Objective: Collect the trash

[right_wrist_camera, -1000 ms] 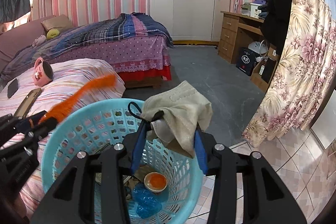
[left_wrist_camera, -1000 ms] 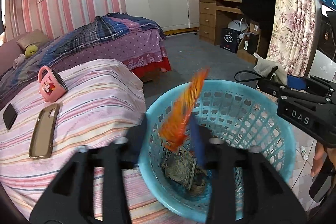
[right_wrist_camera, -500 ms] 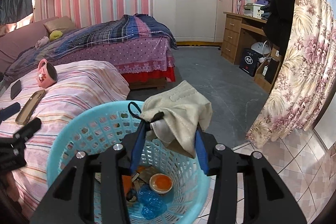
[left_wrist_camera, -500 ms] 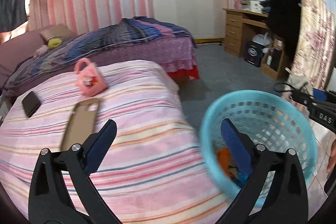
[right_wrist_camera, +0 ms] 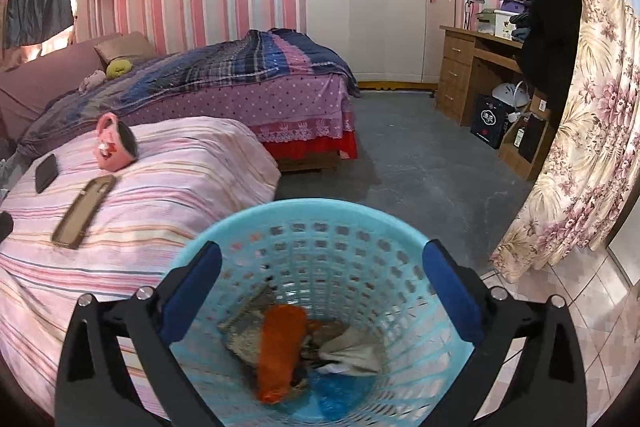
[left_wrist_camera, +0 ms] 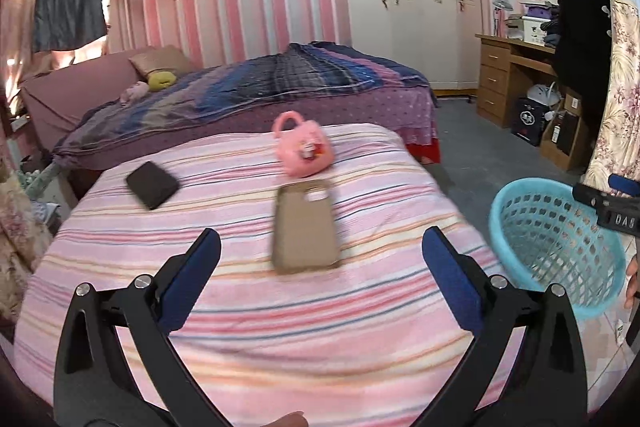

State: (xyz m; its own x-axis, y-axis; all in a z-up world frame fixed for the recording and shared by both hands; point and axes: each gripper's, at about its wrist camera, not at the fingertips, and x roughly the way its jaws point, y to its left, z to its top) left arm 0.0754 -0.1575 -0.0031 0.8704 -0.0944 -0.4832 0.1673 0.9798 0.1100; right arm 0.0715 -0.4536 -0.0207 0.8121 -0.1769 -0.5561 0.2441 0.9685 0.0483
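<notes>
A light-blue plastic basket (right_wrist_camera: 320, 205) stands on the floor by the striped bed. In it lie an orange wrapper (right_wrist_camera: 280, 351), a beige cloth (right_wrist_camera: 352, 347), crumpled paper and something blue. My right gripper (right_wrist_camera: 320, 251) hangs over the basket; its jaws are opening and nothing is between them. In the left wrist view my left gripper (left_wrist_camera: 320, 243) is open and empty above the pink striped bedspread (left_wrist_camera: 200, 307), with the basket (left_wrist_camera: 520, 195) off to its right. Ahead of it lie a tan phone case (left_wrist_camera: 306, 227), a pink mug (left_wrist_camera: 304, 149) on its side and a black phone (left_wrist_camera: 152, 185).
Behind the striped bed is a second bed with a plaid blanket (right_wrist_camera: 224, 67). A wooden desk (right_wrist_camera: 472, 67) and boxes line the right wall, and a floral curtain (right_wrist_camera: 580, 147) hangs near the basket. Grey floor (right_wrist_camera: 420, 167) lies between them. The right gripper's black frame (left_wrist_camera: 612, 215) shows over the basket.
The left gripper let the orange wrapper fall into the basket, opened wide and swung left over the striped bed. The right gripper opened and the beige cloth dropped into the basket.
</notes>
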